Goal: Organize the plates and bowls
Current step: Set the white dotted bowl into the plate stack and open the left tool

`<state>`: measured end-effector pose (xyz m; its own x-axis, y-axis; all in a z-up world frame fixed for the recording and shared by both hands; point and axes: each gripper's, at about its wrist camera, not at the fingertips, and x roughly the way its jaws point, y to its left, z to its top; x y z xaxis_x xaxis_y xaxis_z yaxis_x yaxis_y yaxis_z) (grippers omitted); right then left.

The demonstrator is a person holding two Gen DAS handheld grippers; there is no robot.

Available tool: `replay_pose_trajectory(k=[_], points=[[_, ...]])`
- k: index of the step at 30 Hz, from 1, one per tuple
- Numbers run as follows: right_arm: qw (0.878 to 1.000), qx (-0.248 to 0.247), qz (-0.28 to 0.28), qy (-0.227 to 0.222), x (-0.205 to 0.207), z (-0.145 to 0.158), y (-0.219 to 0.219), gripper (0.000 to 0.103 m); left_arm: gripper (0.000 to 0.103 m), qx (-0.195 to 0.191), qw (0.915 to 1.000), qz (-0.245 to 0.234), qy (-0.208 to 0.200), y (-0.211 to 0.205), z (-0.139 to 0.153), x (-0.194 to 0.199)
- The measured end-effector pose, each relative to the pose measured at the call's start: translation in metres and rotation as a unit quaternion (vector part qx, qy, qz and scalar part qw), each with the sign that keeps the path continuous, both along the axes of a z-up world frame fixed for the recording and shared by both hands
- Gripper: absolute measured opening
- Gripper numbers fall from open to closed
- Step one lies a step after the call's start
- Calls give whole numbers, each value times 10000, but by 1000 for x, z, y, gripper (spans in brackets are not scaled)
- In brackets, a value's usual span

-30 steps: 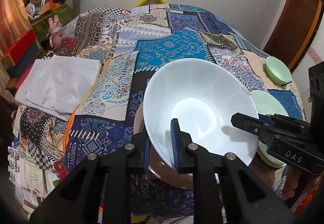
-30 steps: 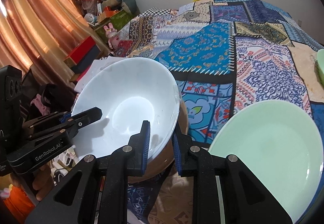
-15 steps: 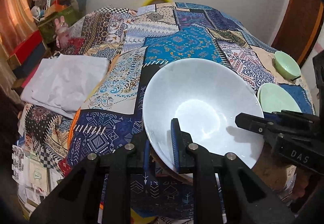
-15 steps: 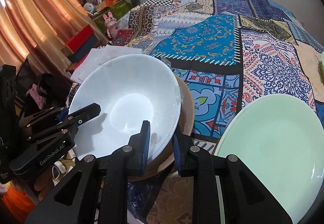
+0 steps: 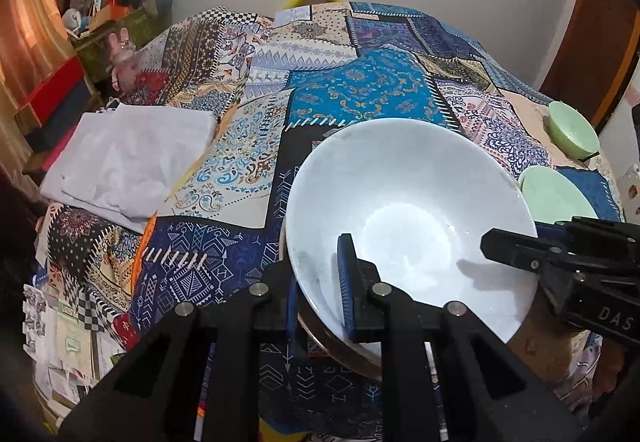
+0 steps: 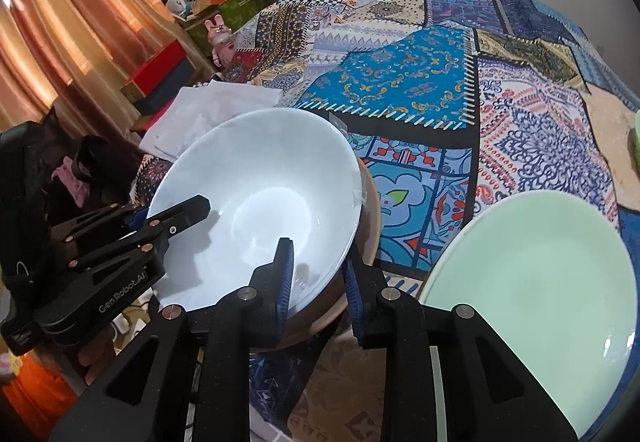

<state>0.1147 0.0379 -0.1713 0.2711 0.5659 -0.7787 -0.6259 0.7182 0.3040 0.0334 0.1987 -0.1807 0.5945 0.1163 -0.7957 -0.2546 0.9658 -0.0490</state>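
Both on wide white ceramic bowl [image 5: 408, 210]: left gripper [image 5: 320, 282] pinching near rim, right gripper [image 6: 316, 274] jaws just opening, rim between them, pads apart.

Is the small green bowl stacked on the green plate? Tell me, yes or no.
No: in the left wrist view the small green bowl sits apart from the green plate, farther back on the patterned cloth.
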Motion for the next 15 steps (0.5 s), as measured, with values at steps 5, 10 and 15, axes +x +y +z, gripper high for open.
replay_pose_trajectory(k=[5, 10, 15], points=[[9999, 111, -110, 29, 4, 2, -8, 24, 20, 58, 10000, -4, 24, -5, -3, 3], [9991, 321, -277, -52, 6, 5, -19, 25, 20, 74, 10000, -12, 33, -7, -6, 4], [9994, 222, -209, -173, 1, 8, -20, 25, 20, 468, 9987, -153, 154, -19, -5, 8]])
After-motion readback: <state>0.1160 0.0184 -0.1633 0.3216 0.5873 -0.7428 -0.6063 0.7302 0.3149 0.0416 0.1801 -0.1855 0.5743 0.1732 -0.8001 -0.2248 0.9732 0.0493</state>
